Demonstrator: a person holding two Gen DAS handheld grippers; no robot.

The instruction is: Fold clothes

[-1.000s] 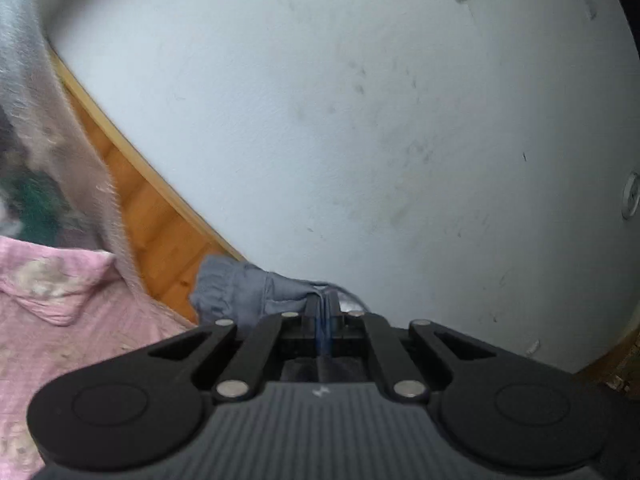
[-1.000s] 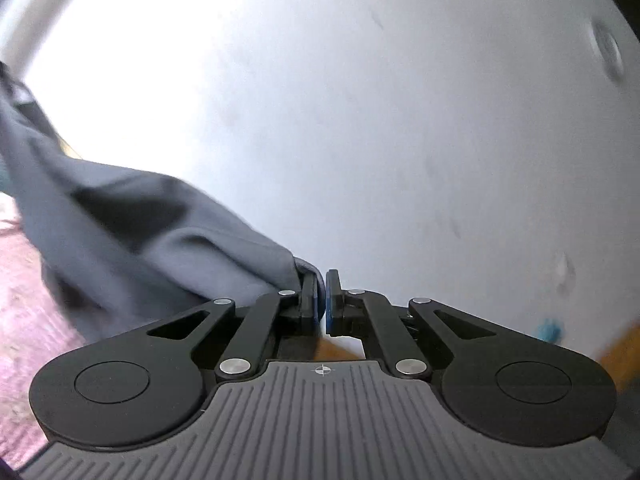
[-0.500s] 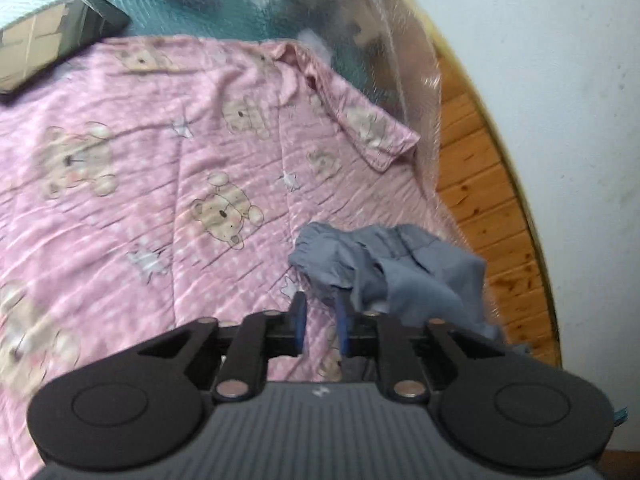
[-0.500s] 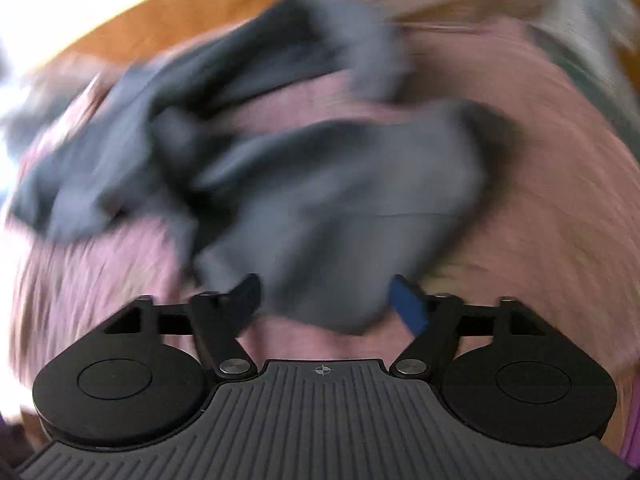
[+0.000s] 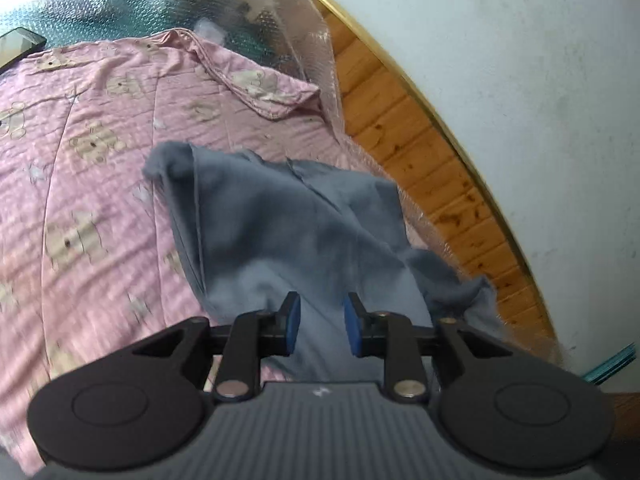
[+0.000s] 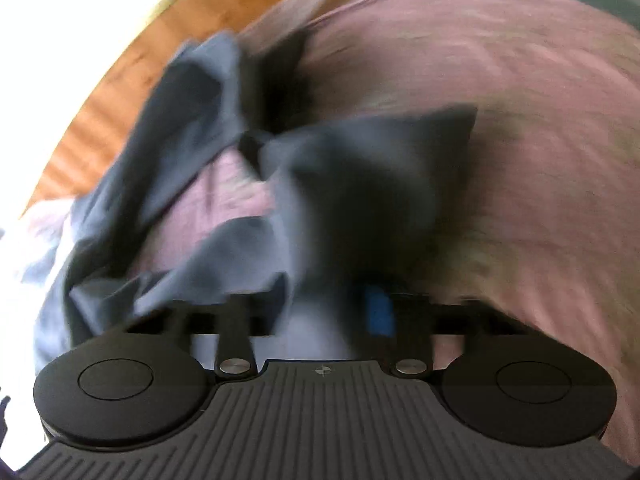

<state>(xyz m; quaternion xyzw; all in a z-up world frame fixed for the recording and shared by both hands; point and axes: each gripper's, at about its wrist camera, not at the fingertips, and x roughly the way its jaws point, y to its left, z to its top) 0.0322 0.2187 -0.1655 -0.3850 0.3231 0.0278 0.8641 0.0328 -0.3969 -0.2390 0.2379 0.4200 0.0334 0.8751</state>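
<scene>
A grey garment (image 5: 288,232) lies crumpled on the pink bear-print sheet (image 5: 80,168), near the bed's right edge. My left gripper (image 5: 318,328) is open just above its near end, with cloth showing between the blue pads and not pinched. In the blurred right wrist view the same garment (image 6: 344,184) spreads in front of my right gripper (image 6: 324,312), which is open. Its right blue pad (image 6: 378,314) shows; cloth hides the left one.
A wooden bed frame (image 5: 420,152) and a white wall (image 5: 520,80) run along the right. Bubble wrap (image 5: 280,20) hangs at the head of the bed. A phone (image 5: 18,46) lies at the far left.
Both grippers swung down from facing the wall to face the bed. Both let go of the grey garment, which dropped onto the sheet. The left jaws opened wider in the last half second.
</scene>
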